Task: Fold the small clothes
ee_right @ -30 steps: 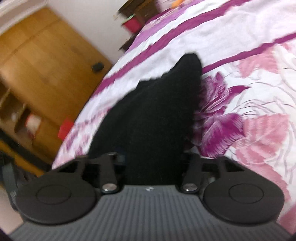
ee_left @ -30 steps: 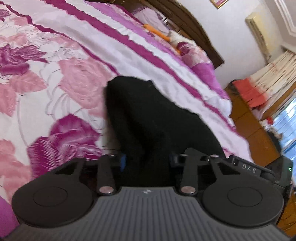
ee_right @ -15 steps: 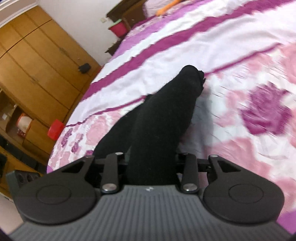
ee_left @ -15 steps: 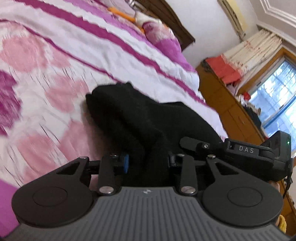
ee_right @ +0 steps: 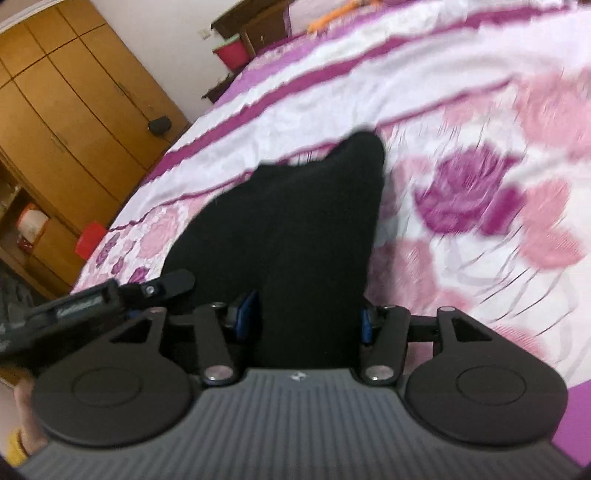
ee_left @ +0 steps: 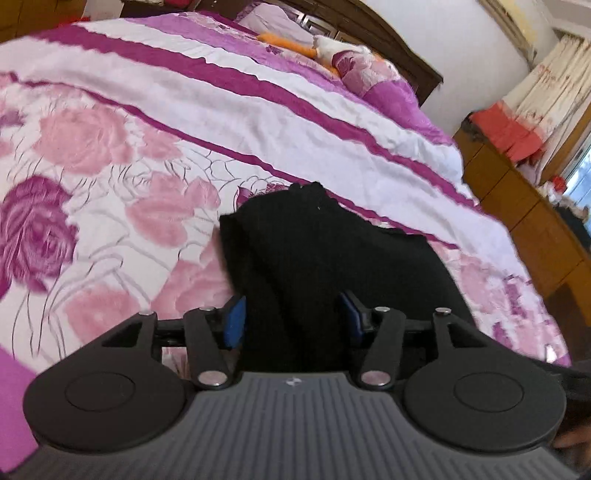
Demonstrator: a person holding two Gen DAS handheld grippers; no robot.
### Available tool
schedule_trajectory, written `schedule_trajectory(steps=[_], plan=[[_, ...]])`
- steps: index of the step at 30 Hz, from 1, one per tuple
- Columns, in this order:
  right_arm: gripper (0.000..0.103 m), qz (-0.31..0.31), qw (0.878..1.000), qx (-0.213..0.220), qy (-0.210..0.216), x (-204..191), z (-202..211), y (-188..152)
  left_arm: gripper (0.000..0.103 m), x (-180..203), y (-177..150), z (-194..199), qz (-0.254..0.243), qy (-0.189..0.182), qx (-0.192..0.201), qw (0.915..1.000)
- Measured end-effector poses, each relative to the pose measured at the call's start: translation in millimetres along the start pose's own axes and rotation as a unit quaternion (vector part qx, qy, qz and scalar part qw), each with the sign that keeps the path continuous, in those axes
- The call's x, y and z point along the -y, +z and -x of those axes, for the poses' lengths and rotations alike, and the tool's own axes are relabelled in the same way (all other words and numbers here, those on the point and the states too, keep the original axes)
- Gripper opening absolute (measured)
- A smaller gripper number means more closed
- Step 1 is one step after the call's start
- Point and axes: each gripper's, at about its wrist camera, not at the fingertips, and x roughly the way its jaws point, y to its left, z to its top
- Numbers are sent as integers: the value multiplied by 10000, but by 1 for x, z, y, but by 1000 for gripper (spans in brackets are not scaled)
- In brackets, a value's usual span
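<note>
A small black garment (ee_left: 325,258) lies on the pink floral bedspread (ee_left: 110,155), its near edge running up between the fingers of both grippers. My left gripper (ee_left: 291,319) has its blue pads (ee_left: 234,321) apart with the black cloth filling the gap between them. In the right wrist view the same garment (ee_right: 306,221) stretches away from my right gripper (ee_right: 308,319), whose pads (ee_right: 245,314) stand just as wide around a thick bunch of cloth. The left gripper (ee_right: 110,295) shows at the left of that view.
A wooden headboard (ee_left: 388,48) and pillows (ee_left: 369,70) are at the far end of the bed. A wooden dresser (ee_left: 524,206) stands to the right, a wooden wardrobe (ee_right: 74,122) and a nightstand (ee_right: 243,33) to the left.
Both grippers' jaws have widened around the black cloth. The garment has come down lower onto the bedspread, and both grippers have shifted along the bed.
</note>
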Motion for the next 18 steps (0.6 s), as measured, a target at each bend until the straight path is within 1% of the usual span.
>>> schedule_trajectory(steps=[1, 2, 4, 5, 7, 9, 12, 15, 18], plan=[[56, 50, 9998, 185, -47, 1, 7, 4, 59, 3, 3, -5, -107, 146, -46, 9998], [56, 94, 9993, 346, -67, 2, 13, 6, 61, 5, 3, -10, -199, 321, -56, 9993], [51, 190, 9979, 567, -230, 5, 17, 9, 61, 4, 2, -18, -330, 558, 31, 9979], [48, 292, 9974, 567, -343, 6, 14, 9, 61, 4, 2, -20, -415, 650, 98, 9970], [40, 303, 9982, 452, -246, 11, 4, 8, 61, 3, 1, -25, -578, 803, 178, 9949], [40, 276, 9988, 358, -209, 13, -9, 3, 61, 2, 0, -32, -635, 857, 186, 9941], [40, 379, 9977, 459, -320, 10, -25, -2, 62, 0, 0, -33, -712, 846, 193, 9937], [41, 250, 9981, 497, -273, 11, -22, 1, 62, 0, 1, -28, -697, 777, 212, 9943], [42, 248, 9977, 578, -271, 6, -12, 1, 62, 5, 0, -13, -696, 722, 283, 9946]])
